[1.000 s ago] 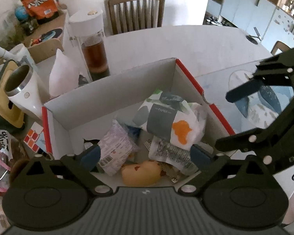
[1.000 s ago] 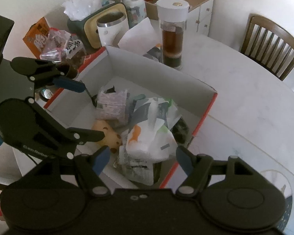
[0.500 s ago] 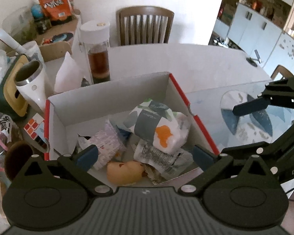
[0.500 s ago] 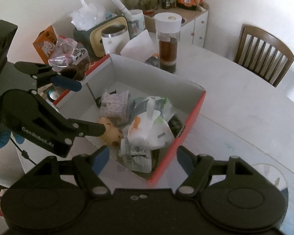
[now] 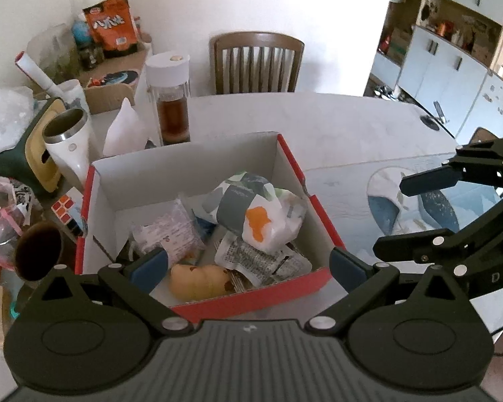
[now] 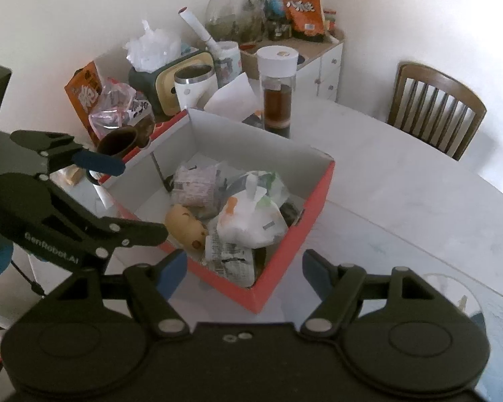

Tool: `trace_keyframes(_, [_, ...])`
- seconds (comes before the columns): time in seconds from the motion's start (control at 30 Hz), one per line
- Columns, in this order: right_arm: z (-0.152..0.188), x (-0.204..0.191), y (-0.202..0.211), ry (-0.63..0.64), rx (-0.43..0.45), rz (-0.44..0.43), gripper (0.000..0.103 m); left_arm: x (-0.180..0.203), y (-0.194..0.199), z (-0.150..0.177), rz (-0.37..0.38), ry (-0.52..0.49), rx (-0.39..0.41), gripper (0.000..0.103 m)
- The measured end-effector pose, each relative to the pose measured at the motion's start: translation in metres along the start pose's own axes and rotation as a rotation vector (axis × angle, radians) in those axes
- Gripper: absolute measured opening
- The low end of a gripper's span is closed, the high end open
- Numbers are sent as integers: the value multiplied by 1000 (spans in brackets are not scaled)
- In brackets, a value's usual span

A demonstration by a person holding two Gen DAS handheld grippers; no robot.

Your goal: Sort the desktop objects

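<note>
A red cardboard box [image 5: 286,157] with white inside walls stands on the white table. In it lie a tissue pack [image 5: 255,207] printed grey and orange, a yellow plush toy [image 5: 198,279] and several crumpled packets [image 5: 171,234]. My left gripper [image 5: 248,264] hovers open above the box's near edge, holding nothing. My right gripper [image 6: 244,271] is open too, above the box's near corner [image 6: 318,201], with the tissue pack [image 6: 248,221] and the toy [image 6: 184,226] beyond it. Each view shows the other gripper at its side: the right gripper [image 5: 419,214] and the left gripper [image 6: 124,197], both empty.
Behind the box stand a glass bottle of brown tea [image 5: 171,100], a white tumbler [image 5: 68,144] and a green and yellow tissue holder [image 5: 33,154]. A puzzle cube [image 5: 67,209] and a brown cup [image 5: 38,251] sit left of it. A patterned placemat [image 5: 415,207] lies right; a wooden chair [image 5: 256,63] stands beyond.
Both grippers have drawn back and up from the box, which now looks smaller and farther away. Both have stayed open and empty. The box's contents have not moved.
</note>
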State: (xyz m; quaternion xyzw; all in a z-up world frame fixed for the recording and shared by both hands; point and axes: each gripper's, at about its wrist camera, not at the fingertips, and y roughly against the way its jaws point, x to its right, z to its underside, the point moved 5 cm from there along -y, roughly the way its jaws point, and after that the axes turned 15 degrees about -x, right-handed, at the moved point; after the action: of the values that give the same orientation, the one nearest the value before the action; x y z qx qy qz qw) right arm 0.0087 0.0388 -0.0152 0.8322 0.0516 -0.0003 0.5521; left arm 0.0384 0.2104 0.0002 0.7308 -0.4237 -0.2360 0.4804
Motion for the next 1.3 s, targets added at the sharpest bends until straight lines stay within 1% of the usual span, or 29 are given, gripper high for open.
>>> trace_keyframes(0.13, [8, 1, 5, -14, 29, 13, 76, 7, 6, 6, -17, 10, 28, 103])
trace_keyframes(0.43, [28, 1, 13, -40, 60, 24, 76, 18, 12, 21, 0, 56, 51, 103])
trace_keyframes(0.67, [42, 6, 18, -74, 77, 13, 76, 24, 13, 31, -26, 62, 58, 103])
trace_keyframes(0.87, [53, 9, 19, -82, 77, 12, 76, 28, 12, 39, -37, 76, 74, 103])
trace_keyframes(0.97, [56, 10, 18, -84, 82, 12, 76, 29, 10, 44, -31, 106, 82, 103])
trace_keyframes(1.13, [63, 10, 18, -79, 81, 17, 76, 27, 7, 49, -41, 146, 73, 103])
trace_keyframes(1.3, [67, 11, 17, -78, 76, 12, 76, 27, 8, 53, -51, 161, 82, 103])
